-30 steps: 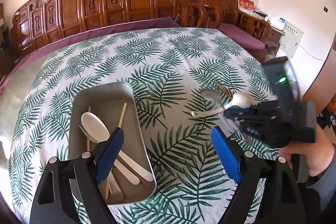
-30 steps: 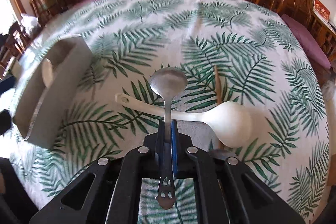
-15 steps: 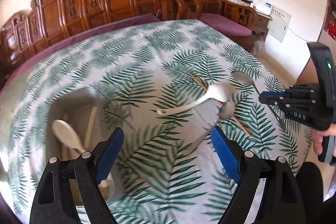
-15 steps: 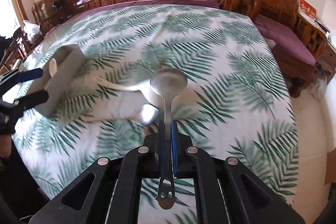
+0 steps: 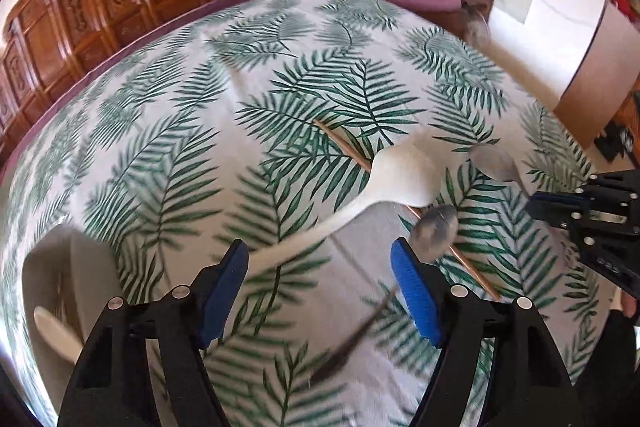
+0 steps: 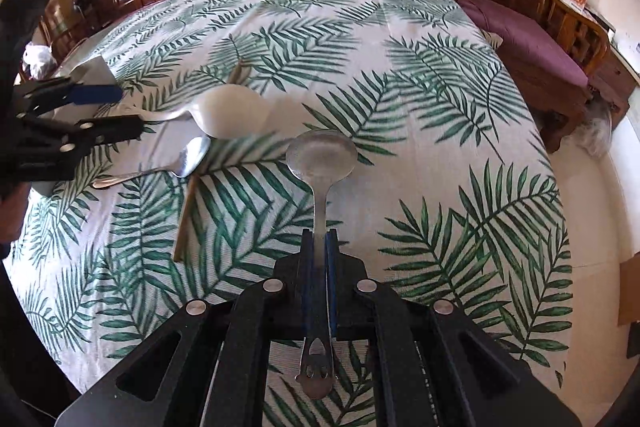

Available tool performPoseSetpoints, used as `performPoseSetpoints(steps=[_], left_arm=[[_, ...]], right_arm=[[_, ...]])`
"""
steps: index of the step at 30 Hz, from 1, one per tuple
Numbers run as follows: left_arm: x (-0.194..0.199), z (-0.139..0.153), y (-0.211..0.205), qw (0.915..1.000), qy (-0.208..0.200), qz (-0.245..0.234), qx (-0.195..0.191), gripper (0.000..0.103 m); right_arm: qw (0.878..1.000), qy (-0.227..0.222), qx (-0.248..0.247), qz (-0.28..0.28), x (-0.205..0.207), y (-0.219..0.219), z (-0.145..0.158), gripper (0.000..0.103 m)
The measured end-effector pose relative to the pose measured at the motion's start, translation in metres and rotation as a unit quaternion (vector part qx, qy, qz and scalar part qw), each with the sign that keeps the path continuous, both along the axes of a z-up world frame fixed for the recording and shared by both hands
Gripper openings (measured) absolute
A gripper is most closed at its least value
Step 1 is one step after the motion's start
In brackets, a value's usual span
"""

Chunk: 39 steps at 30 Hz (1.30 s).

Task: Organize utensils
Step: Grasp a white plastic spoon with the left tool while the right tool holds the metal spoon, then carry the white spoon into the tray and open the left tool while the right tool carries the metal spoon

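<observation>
We hold the ladle (image 6: pixel 321 163) clamped in our right gripper (image 6: pixel 319 247), above the tabletop (image 6: pixel 440 75) beside the white spoon (image 6: pixel 236 111). Our left gripper (image 5: pixel 320 267), fingers apart, nears that spoon's handle; next, close on it and carry both to the tray (image 5: pixel 52 267).

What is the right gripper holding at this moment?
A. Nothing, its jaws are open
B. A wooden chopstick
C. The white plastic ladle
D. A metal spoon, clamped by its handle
D: the right gripper is shut on the handle of the metal spoon, whose bowl points forward above the tablecloth.
</observation>
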State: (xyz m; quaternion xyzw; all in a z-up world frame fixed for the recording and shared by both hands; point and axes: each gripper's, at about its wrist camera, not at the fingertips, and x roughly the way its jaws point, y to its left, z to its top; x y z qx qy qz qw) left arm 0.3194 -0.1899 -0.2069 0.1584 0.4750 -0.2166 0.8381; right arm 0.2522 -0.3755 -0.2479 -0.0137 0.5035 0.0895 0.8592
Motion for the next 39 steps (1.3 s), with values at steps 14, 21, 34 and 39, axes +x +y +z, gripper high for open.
performPoseSetpoints(steps=[14, 21, 34, 39], left_arm=[[0.028, -0.023, -0.029, 0.9991, 0.029, -0.027, 0.017, 0.041], [0.026, -0.022, -0.037, 0.9989, 0.027, -0.035, 0.017, 0.014], [0.012, 0.016, 0.001, 0.9995, 0.003, 0.025, -0.017, 0.003], [-0.005, 0.04, 0.012, 0.999, -0.007, 0.03, -0.031, 0.003]], right_arm=[[1.0, -0.003, 0.022, -0.008, 0.0, -0.009, -0.002, 0.008], [1.0, -0.005, 0.023, -0.009, 0.0, -0.01, -0.002, 0.008], [1.0, -0.017, 0.019, -0.015, -0.001, -0.008, -0.003, 0.008], [0.999, -0.019, 0.031, -0.02, 0.0, -0.011, -0.004, 0.008]])
